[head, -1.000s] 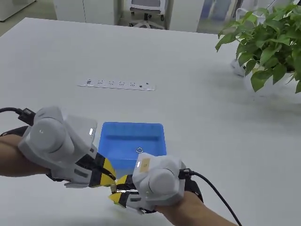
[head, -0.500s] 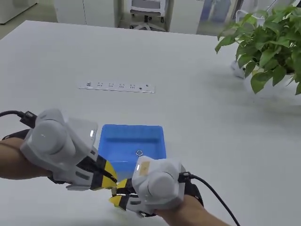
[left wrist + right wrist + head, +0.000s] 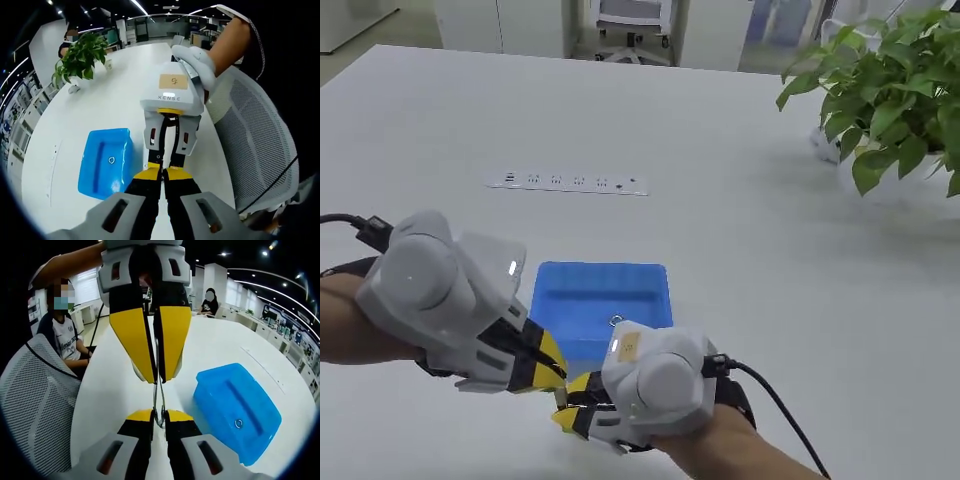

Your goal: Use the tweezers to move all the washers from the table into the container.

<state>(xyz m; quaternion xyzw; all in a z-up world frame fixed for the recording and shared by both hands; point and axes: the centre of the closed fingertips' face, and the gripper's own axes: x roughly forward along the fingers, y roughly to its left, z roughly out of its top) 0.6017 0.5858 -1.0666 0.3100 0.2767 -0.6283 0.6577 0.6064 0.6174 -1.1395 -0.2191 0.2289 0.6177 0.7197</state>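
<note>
Right gripper view: tweezers (image 3: 159, 400), a thin bright metal pair, slim and pale against the yellow pads. The long axis runs straight from one set of jaws to the other, roughly left to right across the near edge of the table (image 3: 740, 230). One end is nipped between the pressed-together jaws of the right gripper (image 3: 159, 417). The other end sits between the jaws of the left gripper (image 3: 157, 377), which are also drawn in on it, so the tool is held at both ends, tip to tip; which end is the working tip cannot be told. Container (image 3: 215, 390): a blue, shallow, square tray, just to the far side of the meeting jaws. Neither gripper is plainly the nearer to it. Washer (image 3: 238, 423): one small ring, lying flat on the container floor. Judgement: whichever gripper keeps the tweezers must swing their long axis toward the far side to reach the tray. Beyond it: a white power strip (image 3: 568, 182), mid-table; a potted plant (image 3: 890, 90), far right.
</note>
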